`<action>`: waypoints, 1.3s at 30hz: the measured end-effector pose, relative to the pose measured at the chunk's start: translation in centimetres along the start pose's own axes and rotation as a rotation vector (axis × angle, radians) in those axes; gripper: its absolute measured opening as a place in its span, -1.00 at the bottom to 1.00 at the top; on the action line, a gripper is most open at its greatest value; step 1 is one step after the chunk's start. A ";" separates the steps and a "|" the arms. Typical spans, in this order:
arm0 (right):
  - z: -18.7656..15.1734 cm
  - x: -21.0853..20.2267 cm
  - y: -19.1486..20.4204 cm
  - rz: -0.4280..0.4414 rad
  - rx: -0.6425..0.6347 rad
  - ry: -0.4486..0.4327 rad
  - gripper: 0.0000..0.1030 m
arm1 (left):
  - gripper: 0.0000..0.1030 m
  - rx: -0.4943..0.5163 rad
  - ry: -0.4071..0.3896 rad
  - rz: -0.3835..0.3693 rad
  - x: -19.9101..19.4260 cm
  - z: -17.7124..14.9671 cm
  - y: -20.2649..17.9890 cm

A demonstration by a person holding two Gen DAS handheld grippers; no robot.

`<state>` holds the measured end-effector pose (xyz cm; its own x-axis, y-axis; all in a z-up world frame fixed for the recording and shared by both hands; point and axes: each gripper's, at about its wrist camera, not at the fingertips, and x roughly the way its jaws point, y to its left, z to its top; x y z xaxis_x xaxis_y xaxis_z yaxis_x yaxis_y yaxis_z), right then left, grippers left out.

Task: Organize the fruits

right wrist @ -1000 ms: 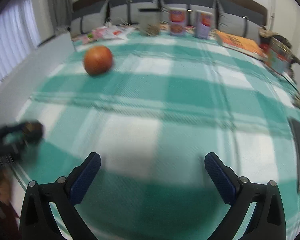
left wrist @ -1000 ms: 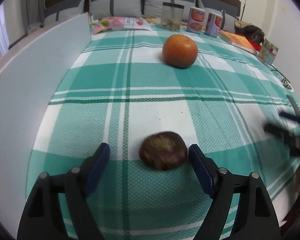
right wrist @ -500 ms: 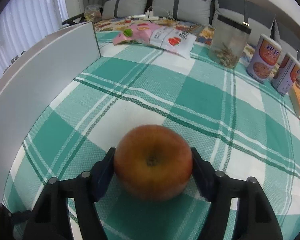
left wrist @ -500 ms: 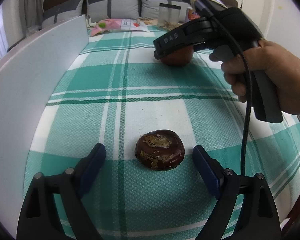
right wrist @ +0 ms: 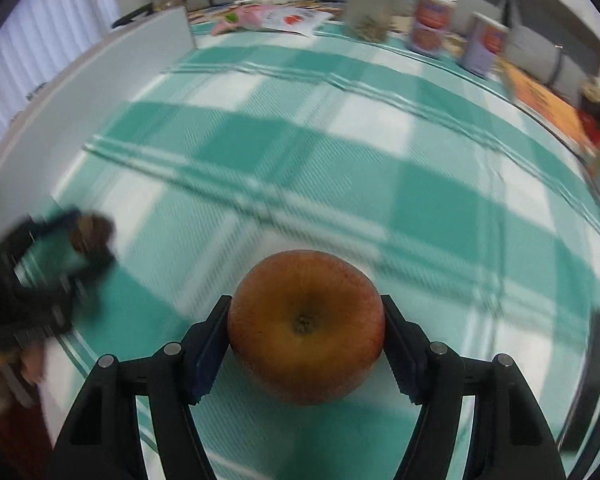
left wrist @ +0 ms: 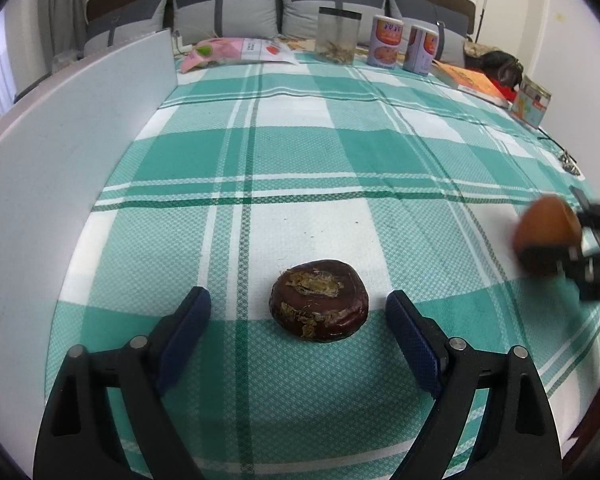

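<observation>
Right gripper (right wrist: 306,334) pinches a red-orange apple (right wrist: 305,326) between its 2 blue pads, above the green checked cloth (right wrist: 340,160). Left gripper (left wrist: 298,320) is spread wide, its fingers either side of a dark brown flattened fruit (left wrist: 319,305) lying on the cloth, touching neither.

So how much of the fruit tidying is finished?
Nothing looks put away yet. The right tool is clamped on the orange apple. The dark brown fruit lies on the checked cloth between the open left tool, not gripped. Both need placing.
</observation>
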<state>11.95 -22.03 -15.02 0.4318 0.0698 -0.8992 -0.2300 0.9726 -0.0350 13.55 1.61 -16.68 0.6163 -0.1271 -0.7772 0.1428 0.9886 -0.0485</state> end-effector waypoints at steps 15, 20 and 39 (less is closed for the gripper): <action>-3.1 0.6 -0.3 -0.069 0.130 -0.129 1.00 | 0.82 0.031 0.016 0.033 0.4 0.1 -0.6; -3.2 0.6 -0.3 -0.068 0.132 -0.131 1.00 | 0.83 0.031 0.017 0.033 0.4 0.1 -0.6; -3.2 0.6 -0.3 -0.067 0.131 -0.132 1.00 | 0.84 0.032 0.017 0.033 0.5 0.1 -0.6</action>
<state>9.49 -23.02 -16.95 0.5551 0.0241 -0.8314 -0.0849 0.9960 -0.0278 13.89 0.97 -16.94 0.6076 -0.0932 -0.7887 0.1478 0.9890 -0.0030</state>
